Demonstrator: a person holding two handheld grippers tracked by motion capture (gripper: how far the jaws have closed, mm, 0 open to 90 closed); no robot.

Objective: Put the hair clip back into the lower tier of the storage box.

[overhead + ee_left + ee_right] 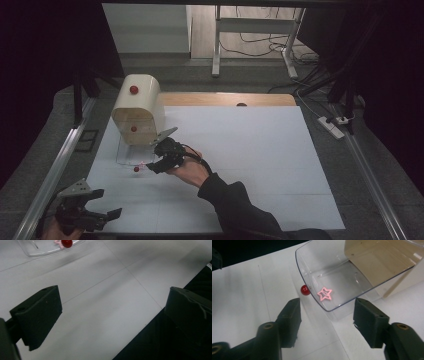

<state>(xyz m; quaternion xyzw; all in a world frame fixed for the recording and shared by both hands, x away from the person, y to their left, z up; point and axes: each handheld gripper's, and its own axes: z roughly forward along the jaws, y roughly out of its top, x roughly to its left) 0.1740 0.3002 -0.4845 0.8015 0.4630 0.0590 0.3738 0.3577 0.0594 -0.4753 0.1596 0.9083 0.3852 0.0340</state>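
Star clip lies in the drawer, pulled out before the cabinet

The high view looks forward and down from above the near edge of the tabletop, taking in its whole white surface from afar. The left gripper view skims low and close over the near surface, the clear drawer at its upper left. The right gripper view looks steeply down on that same clear drawer from close by; the red knob appears in all three.
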